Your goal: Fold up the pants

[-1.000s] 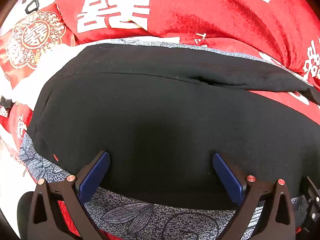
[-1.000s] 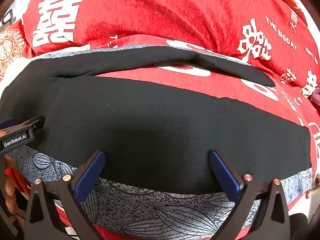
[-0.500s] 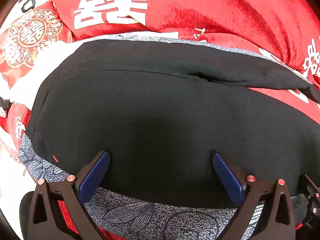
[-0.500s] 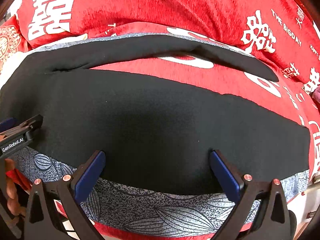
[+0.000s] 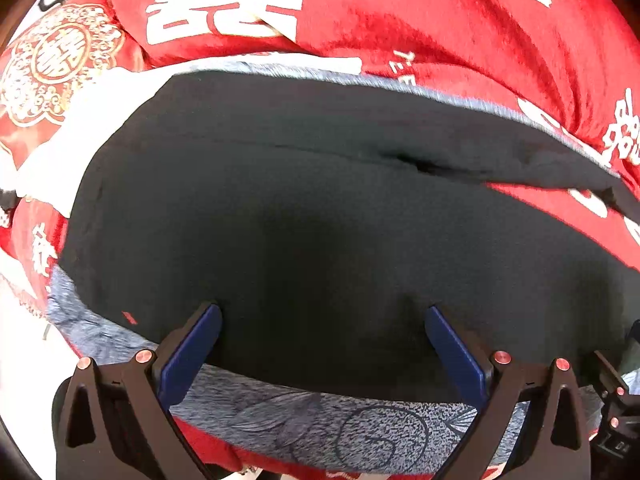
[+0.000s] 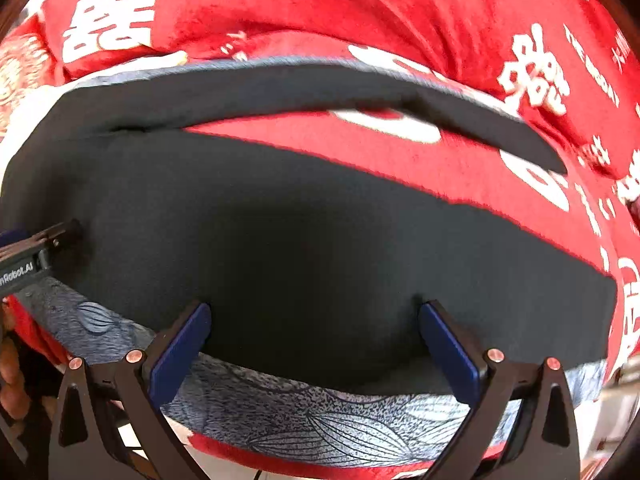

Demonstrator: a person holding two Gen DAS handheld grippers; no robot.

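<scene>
Black pants (image 5: pixel 320 216) lie spread flat across a bed, waist end to the left, two legs running right with a red gap between them (image 6: pixel 400 160). In the right wrist view the pants (image 6: pixel 304 232) fill the middle. My left gripper (image 5: pixel 322 320) is open, its blue pads resting on the near edge of the pants. My right gripper (image 6: pixel 314 318) is open too, its pads on the near leg's edge. The left gripper's tip (image 6: pixel 48 240) shows at the left of the right wrist view, touching the cloth.
A red quilt (image 5: pixel 400 40) with white characters is heaped behind the pants. A grey leaf-patterned sheet (image 6: pixel 320 412) edges the bed in front. A red and gold pillow (image 5: pixel 52 64) lies at the far left. The bed's front edge is just below both grippers.
Both grippers have crept slightly forward and down onto the pants' near edge. The cloth dents a little at the pads. The jaws stay open.
</scene>
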